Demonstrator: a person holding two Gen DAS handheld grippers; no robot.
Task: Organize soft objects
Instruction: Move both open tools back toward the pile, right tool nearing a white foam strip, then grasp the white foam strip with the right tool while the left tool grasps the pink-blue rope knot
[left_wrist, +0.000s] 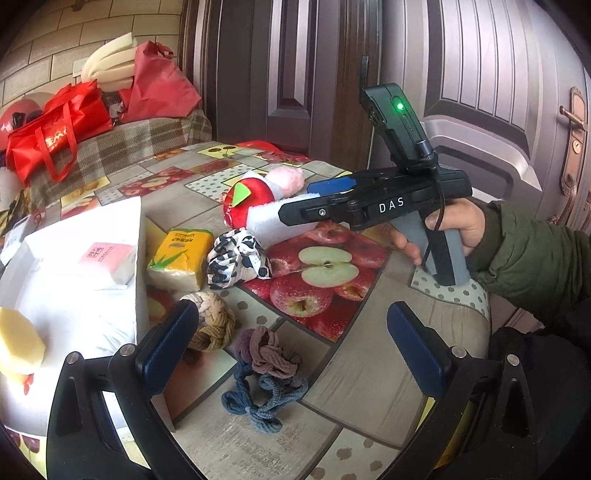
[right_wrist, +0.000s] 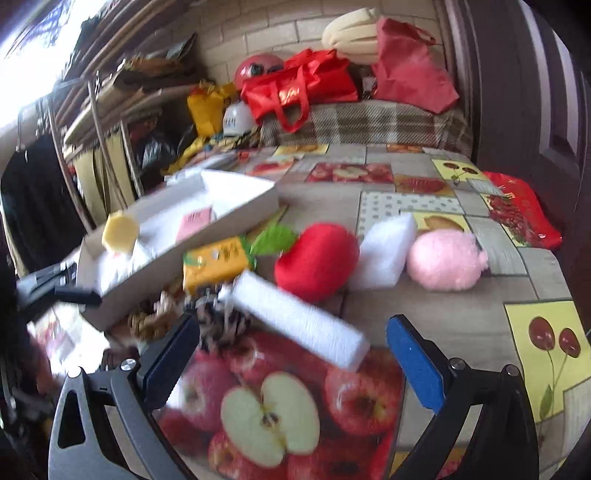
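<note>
Landmark: shallow white cardboard box (left_wrist: 92, 258), already holding a pink tissue pack and a yellow foam block, seemingly serving as the collection spot.
Right gripper (right_wrist: 291, 363): jaws gaping wide, gripping nothing, pointing at the long white foam bar (right_wrist: 295, 317) lying just right of the box.
Left gripper (left_wrist: 291, 350): likewise spread, empty, hovering over knotted fabric hair ties (left_wrist: 264, 376) near the box's front corner.
Waiting: red plush apple (right_wrist: 317, 260), beyond the bar.

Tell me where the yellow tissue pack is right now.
The yellow plastic-wrapped tissue pack lies on the fruit-print tablecloth, against the white cardboard box, with the black-and-white spotted cloth on its other side.
</note>
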